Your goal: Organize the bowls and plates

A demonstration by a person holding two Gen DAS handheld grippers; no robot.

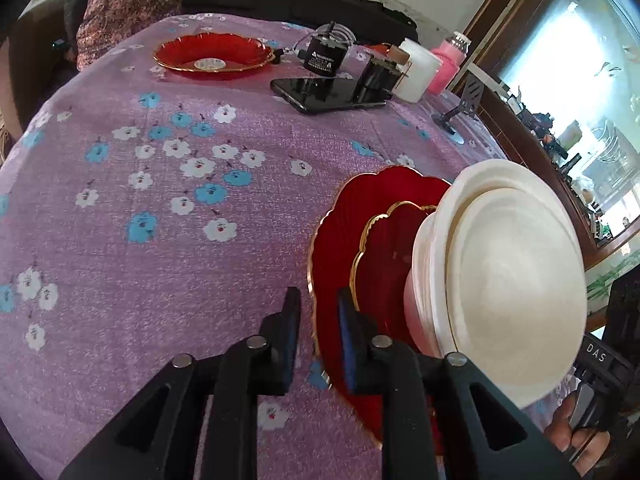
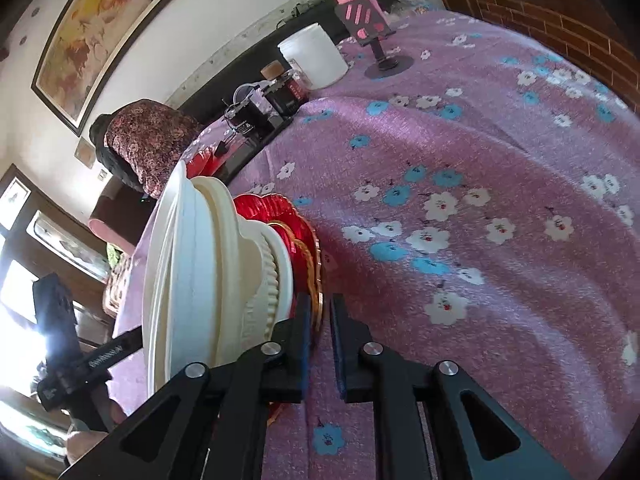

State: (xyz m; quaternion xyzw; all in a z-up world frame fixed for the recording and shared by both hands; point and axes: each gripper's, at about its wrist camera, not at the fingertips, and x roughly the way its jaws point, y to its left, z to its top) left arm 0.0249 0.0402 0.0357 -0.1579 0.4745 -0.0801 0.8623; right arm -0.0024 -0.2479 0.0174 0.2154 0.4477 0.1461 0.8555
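Stack of red gold-rimmed scalloped plates (image 1: 344,240) with white ribbed bowls (image 1: 516,280) is built, lower right. Left tongs (image 1: 319,334) and right tongs (image 2: 320,334) each straddle its bottom rim, slightly apart, grip unclear. One red plate (image 1: 212,54) remains upper left on the purple floral surface (image 1: 160,240).

A lived-in home, likely a dining or sitting room. The worktop (image 1: 120,220) wears a purple flowered cloth; a gilt-framed painting (image 2: 108,28) hangs on a white wall. A wooden glass-fronted cabinet (image 1: 560,100) holds ornaments. Household odds lie about: a phone (image 1: 328,94), a white jar (image 1: 416,70), a pink bottle (image 1: 450,60), red plates (image 1: 214,56).
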